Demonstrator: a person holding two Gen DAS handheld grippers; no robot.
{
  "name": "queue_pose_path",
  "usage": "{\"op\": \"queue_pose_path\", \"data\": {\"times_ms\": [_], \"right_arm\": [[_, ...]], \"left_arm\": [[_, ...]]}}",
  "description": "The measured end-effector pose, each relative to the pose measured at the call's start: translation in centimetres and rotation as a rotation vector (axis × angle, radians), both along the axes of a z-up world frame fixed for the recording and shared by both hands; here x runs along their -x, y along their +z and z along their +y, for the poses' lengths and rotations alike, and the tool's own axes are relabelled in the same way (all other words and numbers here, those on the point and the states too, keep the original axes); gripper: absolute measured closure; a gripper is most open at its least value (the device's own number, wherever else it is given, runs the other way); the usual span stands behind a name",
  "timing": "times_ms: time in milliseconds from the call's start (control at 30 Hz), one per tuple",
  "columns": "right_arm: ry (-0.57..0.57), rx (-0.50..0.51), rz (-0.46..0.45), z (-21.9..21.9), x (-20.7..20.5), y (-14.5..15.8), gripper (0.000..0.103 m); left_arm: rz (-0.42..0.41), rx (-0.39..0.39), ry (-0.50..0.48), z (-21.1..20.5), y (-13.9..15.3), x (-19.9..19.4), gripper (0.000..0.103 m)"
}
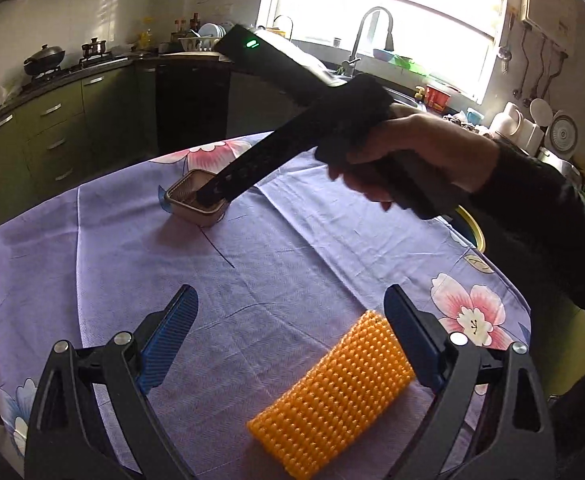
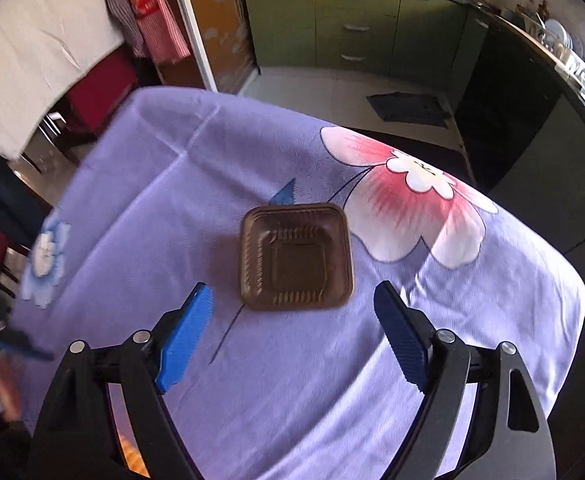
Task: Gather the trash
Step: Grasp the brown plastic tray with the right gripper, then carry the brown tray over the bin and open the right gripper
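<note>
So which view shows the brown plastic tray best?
The right wrist view: the brown plastic tray sits whole and unobstructed, seen from above, ahead of the open right gripper. In the left wrist view it lies far off, partly hidden behind that gripper.

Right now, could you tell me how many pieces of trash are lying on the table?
2: a brown plastic tray ahead of the right tongs, and an orange foam sleeve between the open left tongs. Others may be hidden.
</note>
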State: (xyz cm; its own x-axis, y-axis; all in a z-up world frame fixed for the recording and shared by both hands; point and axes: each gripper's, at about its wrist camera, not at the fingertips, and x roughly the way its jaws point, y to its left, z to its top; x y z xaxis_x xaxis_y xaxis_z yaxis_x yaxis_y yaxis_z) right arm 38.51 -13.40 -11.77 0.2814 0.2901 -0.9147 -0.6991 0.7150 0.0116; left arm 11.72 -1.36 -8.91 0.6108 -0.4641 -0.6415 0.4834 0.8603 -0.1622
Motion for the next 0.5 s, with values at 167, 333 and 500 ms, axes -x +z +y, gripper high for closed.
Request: {"op": "queue_pose_path", "data": {"times_ms": [167,333,500], "right_arm": [[-0.006,0.044,0.011,1.1,-1.8,-2.1,0.021],[-0.015,0.063,0.022,2.0,-2.5,-3.3,0.031],[-0.022,0.066,0.024,2.6,-3.0,-3.7,0.033]], "left_arm": [[0.003,0.003,-0.012,-0.1,-0.1,0.0,0.013],[0.002,0.0,-0.019,-0.2,-0.2,0.2,0.013],[0.009,0.001,-0.022,-0.3,-0.3,0.2,0.013]]}}
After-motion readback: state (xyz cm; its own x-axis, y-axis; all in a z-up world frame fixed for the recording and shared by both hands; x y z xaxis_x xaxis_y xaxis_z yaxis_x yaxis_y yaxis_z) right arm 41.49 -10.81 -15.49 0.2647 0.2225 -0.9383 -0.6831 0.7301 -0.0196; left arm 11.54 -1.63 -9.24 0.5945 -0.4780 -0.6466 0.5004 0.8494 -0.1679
